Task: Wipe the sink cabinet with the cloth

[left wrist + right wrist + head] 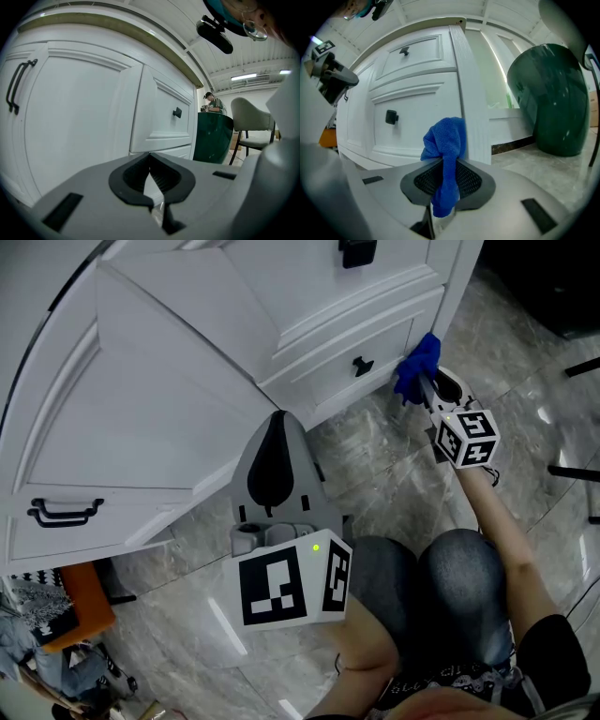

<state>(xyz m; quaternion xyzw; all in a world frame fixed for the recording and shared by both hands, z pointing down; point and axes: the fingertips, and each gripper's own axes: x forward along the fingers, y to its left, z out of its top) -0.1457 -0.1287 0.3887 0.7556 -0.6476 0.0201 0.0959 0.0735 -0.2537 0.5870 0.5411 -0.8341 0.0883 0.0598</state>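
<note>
wiping in hand, with the right tongs clamped on the cloth at the cabinet's low corner, beside the drawer knob, left tongs pressed together on nothing; next, likely rubbing firmly along that front.
</note>
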